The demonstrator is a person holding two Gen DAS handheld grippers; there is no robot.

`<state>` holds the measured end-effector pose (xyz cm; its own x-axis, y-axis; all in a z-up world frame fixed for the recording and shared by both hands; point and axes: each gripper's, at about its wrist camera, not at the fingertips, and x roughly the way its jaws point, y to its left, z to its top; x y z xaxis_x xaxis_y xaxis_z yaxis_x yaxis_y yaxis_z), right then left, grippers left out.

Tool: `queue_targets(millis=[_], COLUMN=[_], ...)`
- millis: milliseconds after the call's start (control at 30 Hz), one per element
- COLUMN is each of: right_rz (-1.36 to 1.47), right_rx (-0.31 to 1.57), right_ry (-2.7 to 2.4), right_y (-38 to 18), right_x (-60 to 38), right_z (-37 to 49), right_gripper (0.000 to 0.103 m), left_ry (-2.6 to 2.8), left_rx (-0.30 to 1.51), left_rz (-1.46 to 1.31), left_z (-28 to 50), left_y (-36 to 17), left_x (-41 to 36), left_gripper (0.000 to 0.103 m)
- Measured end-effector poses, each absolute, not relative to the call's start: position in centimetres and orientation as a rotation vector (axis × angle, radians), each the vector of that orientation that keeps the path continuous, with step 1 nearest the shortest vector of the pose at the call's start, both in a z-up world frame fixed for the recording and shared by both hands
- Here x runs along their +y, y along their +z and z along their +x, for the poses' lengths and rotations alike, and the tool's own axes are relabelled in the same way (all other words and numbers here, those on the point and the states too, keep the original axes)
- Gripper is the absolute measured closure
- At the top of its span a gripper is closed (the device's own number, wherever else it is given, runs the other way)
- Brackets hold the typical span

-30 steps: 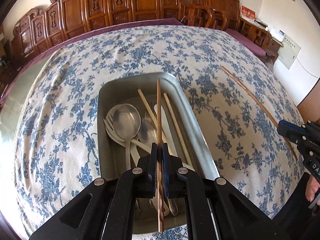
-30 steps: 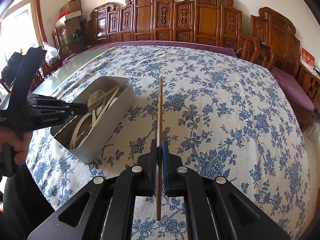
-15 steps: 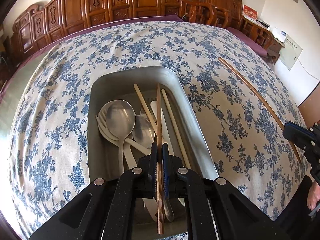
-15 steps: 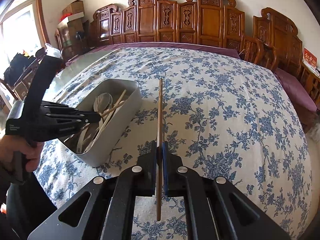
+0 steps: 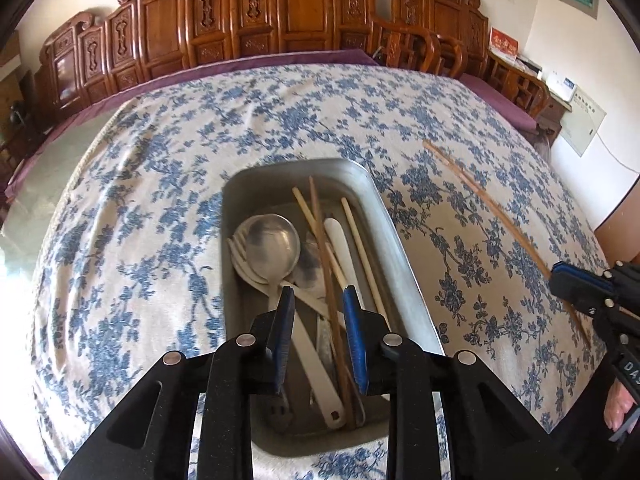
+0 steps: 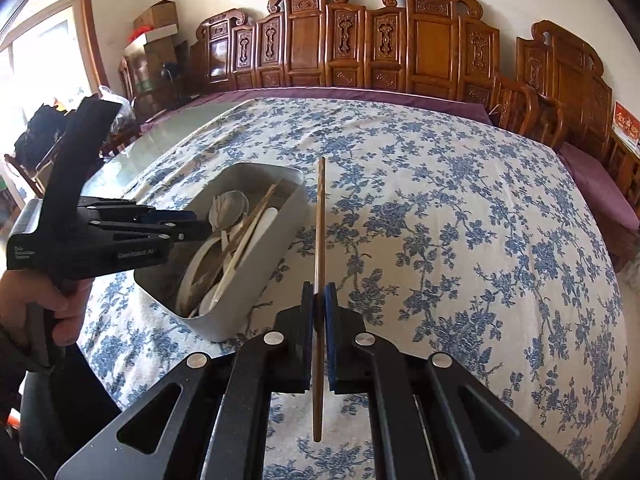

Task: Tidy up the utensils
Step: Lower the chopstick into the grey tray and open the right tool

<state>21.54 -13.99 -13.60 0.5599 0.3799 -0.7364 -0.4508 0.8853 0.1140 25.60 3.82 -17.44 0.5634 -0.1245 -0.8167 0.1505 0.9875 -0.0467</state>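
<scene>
Metal tray [image 5: 404,264] sits on the flower-patterned cloth [image 5: 160,184] near the front edge of the tabletop, its long side running away from the left camera. Inside lie a steel spoon [image 5: 272,246], white plastic forks [image 5: 240,248], pale chopsticks [image 5: 364,252] and one dark brown chopstick [image 5: 326,280]. Left hand-held gripper [image 5: 318,300] hovers over the near end of the tray with its jaws parted and nothing between them; the dark chopstick lies directly below the gap. Right hand-held gripper [image 6: 319,300] is clamped tight on a second brown chopstick [image 6: 320,220], held near its lower third, the tip pointing toward the far edge, just to the right of the tray [image 6: 256,292] and above the cloth.
</scene>
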Motion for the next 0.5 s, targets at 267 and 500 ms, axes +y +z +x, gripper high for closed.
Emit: queue_targets(millis=[267,500], right_rz=[-0.094,-0.076], right_rx=[0.853,0.875], right_ry=[0.527,0.546], right_y=[-13.3,-13.6], right_x=[-11.0,-8.6], right_z=[21.8,22.4], right_gripper=[0.096,0.096], left_ry=[-0.141,-0.109], left_rx=[0.907,0.856], left_rz=[0.014,0.003], left_z=[24.0,22.9], left_y=[-15.4,-14.1], left_x=[6.3,8.3], left_gripper=[0.076,0.052])
